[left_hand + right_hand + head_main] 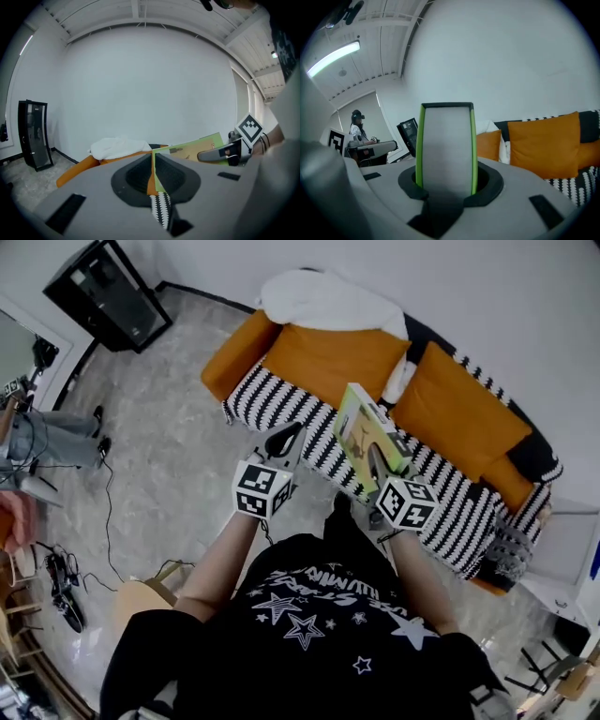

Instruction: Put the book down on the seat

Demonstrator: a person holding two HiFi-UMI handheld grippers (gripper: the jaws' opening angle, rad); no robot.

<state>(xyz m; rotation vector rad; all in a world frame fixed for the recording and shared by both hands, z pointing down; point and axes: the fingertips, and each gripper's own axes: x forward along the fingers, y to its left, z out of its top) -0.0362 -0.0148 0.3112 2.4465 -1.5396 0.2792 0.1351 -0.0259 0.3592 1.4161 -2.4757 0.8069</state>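
Note:
A thin green-covered book [370,432] stands upright on edge above the sofa's black-and-white striped seat [281,404]. My right gripper [375,463] is shut on its lower edge. In the right gripper view the book [446,145] rises between the jaws and fills the middle of the picture. My left gripper [284,442] hovers over the seat's front edge, to the left of the book, shut with nothing in it. From the left gripper view the book [197,147] and the right gripper [220,154] show at the right.
Two orange cushions [333,357] [459,413] lean on the sofa back, and a white blanket [323,301] lies on top. A black cabinet [108,292] stands at the far left. Cables and shoes [61,582] lie on the floor at left. A person [357,124] sits far off.

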